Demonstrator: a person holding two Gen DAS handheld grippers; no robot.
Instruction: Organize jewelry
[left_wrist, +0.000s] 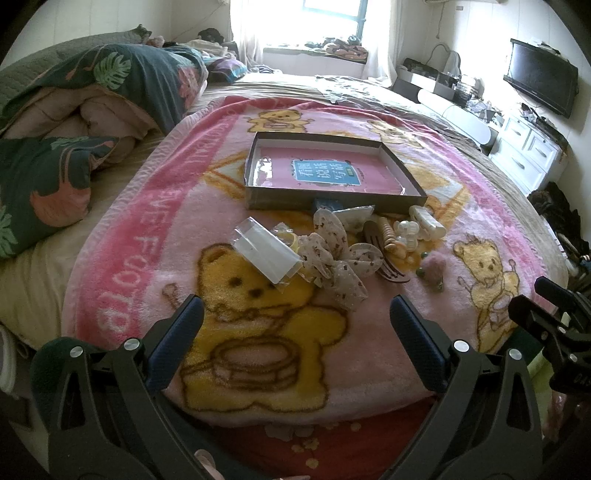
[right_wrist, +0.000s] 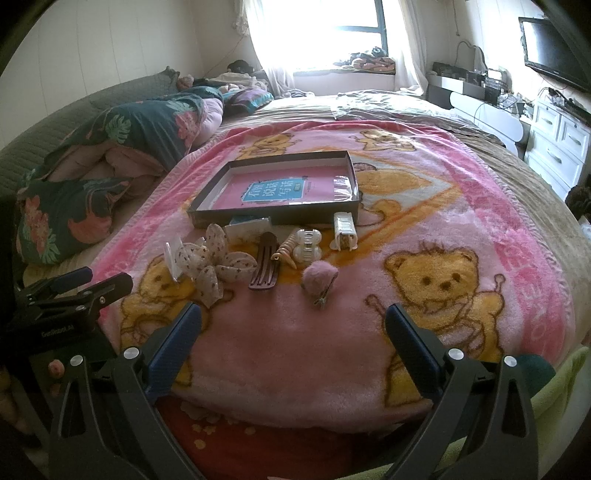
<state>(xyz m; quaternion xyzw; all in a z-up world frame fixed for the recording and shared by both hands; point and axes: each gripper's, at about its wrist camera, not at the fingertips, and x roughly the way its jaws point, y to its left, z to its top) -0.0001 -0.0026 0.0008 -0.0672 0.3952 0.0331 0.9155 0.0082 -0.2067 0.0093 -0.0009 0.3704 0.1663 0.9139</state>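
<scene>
- Nearest, the left gripper (left_wrist: 295, 314) is held low over the near edge of the pink bear blanket (left_wrist: 258, 354), well short of the cardboard box (left_wrist: 258, 192); its jaws are spread wide and nothing is pinched between them.
- The right gripper (right_wrist: 293, 323) is held in the same way on the near side of the box, jaws spread and empty (each gripper is also glimpsed at the edge of the other's view).
- Just in front of the box, a loose cluster of hair accessories is laid on the blanket: a patterned bow (right_wrist: 212, 264), a brown hair clip (right_wrist: 264, 267), a pink pom-pom clip (right_wrist: 319, 278), a spiral clip (right_wrist: 286, 249), a white claw clip (right_wrist: 306, 245) and a ridged cream clip (right_wrist: 343, 229).
- A clear plastic packet (left_wrist: 264, 253) is seen at the left end of that cluster; in the right wrist view it is mostly hidden behind the bow.
- The box itself holds only a pink booklet (left_wrist: 325, 177) lying flat on its floor; no jewelry is seen inside it.
- The task is judged to be at its very start: nothing is sorted, and every piece is left to be picked up (presumably for the box).
- A small blue item (left_wrist: 325, 204), wedged against the box's near wall, is shown more plainly by the left wrist view.
- The pom-pom's metal clip is shown clearly only by the right wrist view.
</scene>
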